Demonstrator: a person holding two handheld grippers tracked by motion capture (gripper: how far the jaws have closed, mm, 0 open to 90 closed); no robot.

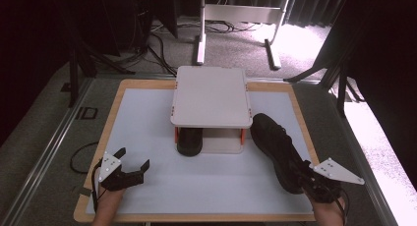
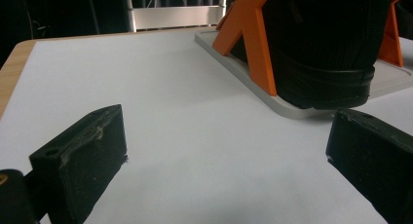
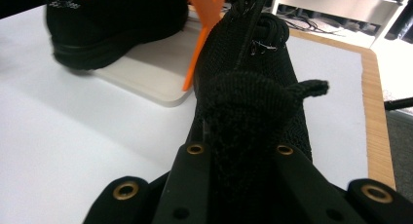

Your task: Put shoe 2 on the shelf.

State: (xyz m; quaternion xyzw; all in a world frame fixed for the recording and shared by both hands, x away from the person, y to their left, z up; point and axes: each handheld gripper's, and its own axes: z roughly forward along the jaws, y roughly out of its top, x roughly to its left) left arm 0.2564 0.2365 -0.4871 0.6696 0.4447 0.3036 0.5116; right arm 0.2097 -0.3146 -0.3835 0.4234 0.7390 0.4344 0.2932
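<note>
Shoe (image 3: 248, 87) heel clamped, right claw (image 3: 238, 156)

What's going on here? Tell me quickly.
A person works at a table with a gripper in each hand. The right gripper is shut on the heel of a black shoe beside a small white rack. A second black shoe sits under the rack. The left gripper is open, holding nothing.
</note>
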